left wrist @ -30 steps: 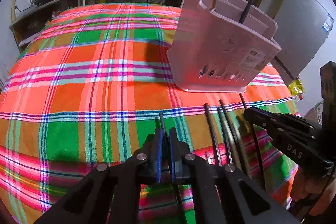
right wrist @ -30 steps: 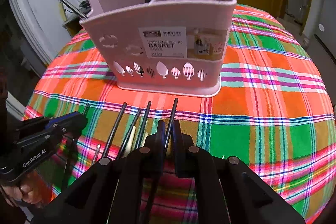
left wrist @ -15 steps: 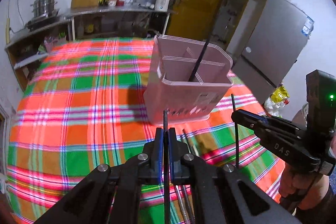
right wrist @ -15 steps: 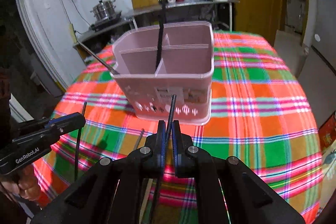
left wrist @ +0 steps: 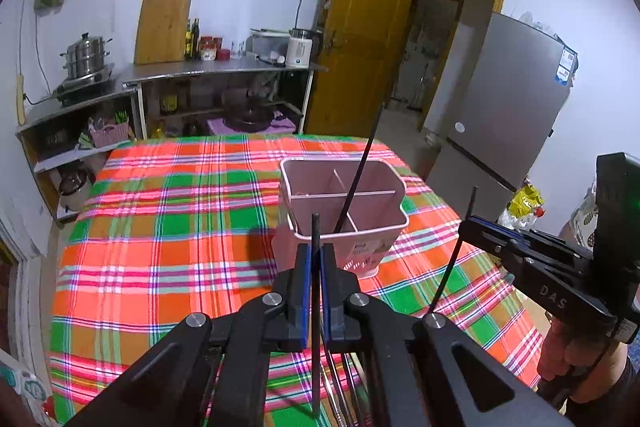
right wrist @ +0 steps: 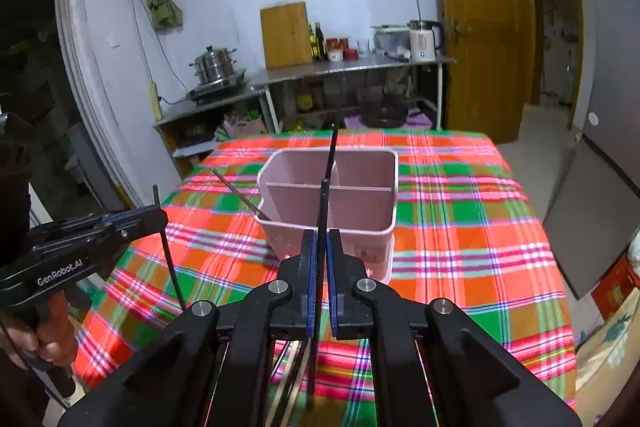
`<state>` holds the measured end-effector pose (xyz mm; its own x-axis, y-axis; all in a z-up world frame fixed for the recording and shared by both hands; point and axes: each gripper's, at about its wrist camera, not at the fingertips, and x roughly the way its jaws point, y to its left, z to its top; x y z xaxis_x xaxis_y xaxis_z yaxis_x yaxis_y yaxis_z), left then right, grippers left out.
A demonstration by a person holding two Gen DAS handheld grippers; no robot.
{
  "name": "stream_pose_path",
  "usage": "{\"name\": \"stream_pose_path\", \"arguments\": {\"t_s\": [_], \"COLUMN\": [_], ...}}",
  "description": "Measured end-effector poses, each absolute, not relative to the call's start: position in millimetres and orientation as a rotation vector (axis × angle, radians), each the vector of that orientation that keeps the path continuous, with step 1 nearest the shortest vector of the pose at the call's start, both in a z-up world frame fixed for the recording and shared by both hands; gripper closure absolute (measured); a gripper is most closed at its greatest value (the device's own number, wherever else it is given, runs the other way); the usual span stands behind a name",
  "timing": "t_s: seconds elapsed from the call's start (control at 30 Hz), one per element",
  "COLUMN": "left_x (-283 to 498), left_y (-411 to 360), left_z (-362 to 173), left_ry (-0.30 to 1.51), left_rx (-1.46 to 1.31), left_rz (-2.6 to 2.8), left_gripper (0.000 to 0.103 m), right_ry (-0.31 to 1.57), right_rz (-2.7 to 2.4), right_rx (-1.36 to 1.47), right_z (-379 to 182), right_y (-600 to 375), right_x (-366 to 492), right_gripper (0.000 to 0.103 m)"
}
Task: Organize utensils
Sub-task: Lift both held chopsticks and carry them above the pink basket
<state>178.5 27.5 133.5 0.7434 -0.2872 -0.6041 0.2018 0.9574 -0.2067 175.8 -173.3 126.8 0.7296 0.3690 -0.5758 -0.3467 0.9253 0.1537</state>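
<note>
A pink divided utensil basket (left wrist: 340, 211) (right wrist: 332, 203) stands on the plaid tablecloth, with a black chopstick (left wrist: 360, 167) and a thin metal utensil (right wrist: 236, 191) leaning in it. My left gripper (left wrist: 315, 259) is shut on a black chopstick (left wrist: 315, 307), held upright well above the table in front of the basket. My right gripper (right wrist: 319, 247) is shut on another black chopstick (right wrist: 322, 219), also raised. Each gripper shows in the other's view: the right (left wrist: 476, 227) and the left (right wrist: 154, 219), each with its stick hanging down.
Several more utensils (right wrist: 292, 379) (left wrist: 344, 387) lie on the cloth below the grippers. The plaid-covered table (left wrist: 160, 227) is wide. A kitchen counter with pots (left wrist: 84, 63), a yellow door (left wrist: 360, 47) and a grey fridge (left wrist: 508, 107) stand behind.
Both grippers have lifted their chopsticks off the cloth and risen high, pulling back from the basket. The sticks now hang upright in the jaws.
</note>
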Motion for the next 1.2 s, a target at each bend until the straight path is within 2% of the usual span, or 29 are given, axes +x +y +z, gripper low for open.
{"name": "stream_pose_path", "arguments": {"t_s": [0.67,1.2], "left_x": [168.1,187.7], "left_y": [26.3,25.3], "left_z": [147.5,208.2], "left_ry": [0.691,0.631], "left_rx": [-0.125,-0.139], "left_rz": [-0.279,-0.328], "left_gripper": [0.099,0.099], "right_ry": [0.609,0.525], "right_rz": [0.399,0.412], "right_rx": [0.034,0.04], "right_z": [135.9,174.9], "right_y": [-179.9,-182.0], "right_x": [164.6,176.1], "right_gripper": [0.099,0.099]}}
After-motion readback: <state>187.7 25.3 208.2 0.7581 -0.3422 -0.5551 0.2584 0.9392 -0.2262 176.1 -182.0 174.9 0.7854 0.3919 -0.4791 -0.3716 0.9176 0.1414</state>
